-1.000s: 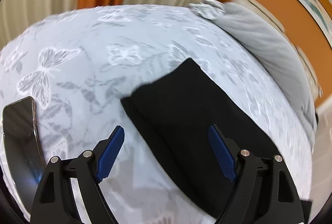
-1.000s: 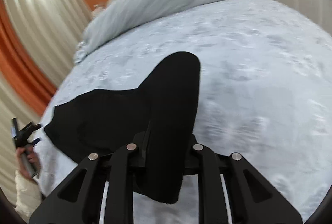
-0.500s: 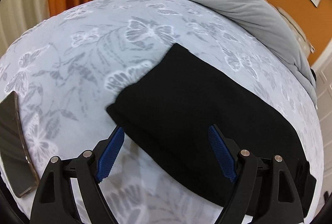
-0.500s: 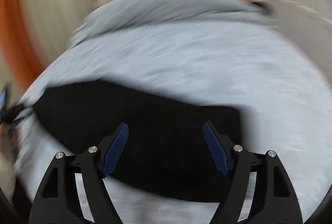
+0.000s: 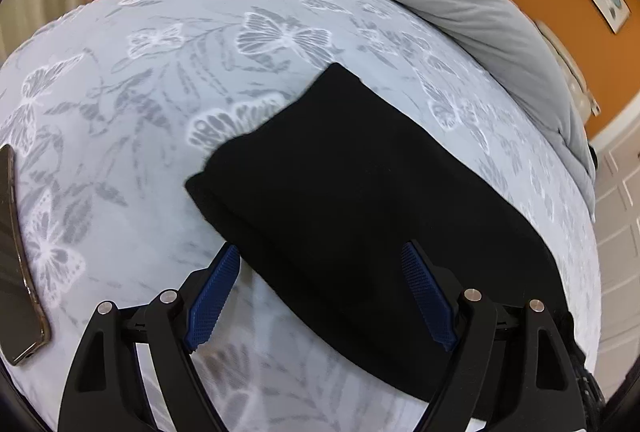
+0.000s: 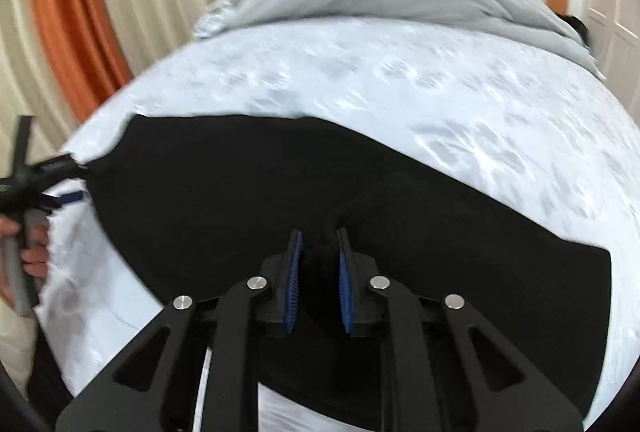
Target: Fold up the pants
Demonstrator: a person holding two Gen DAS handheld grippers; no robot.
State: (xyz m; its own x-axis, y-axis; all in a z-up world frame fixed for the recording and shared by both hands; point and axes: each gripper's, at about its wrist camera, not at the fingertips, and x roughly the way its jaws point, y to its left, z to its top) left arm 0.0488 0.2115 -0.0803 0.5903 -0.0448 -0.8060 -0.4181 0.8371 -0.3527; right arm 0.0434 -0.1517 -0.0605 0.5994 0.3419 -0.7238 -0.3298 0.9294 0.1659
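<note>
The pants [image 5: 360, 200] lie as a long black band across the butterfly-print bed [image 5: 160, 72], one folded end toward the phone [image 5: 16, 264], the rest running off past the duvet [image 5: 480, 16] side. The right tongs [image 6: 319, 264] are nearly closed on a small pucker of cloth at the band's near edge, the fabric visibly bunched between the blue pads [image 6: 294, 284]. The left tongs [image 5: 320, 292] are wide open and hold nothing; they straddle the near edge of the pants close to the folded end, one pad over the sheet, the other over the cloth. The main risk, as I judge it, is the right grip: a pinch this shallow may catch only the top layer, so lifting would peel the layers apart and undo the fold. If the left tongs close where they are, they could gather bed sheet along with the pants and drag it. A one-sided lift would also skew the band, leaving the next fold crooked.
</note>
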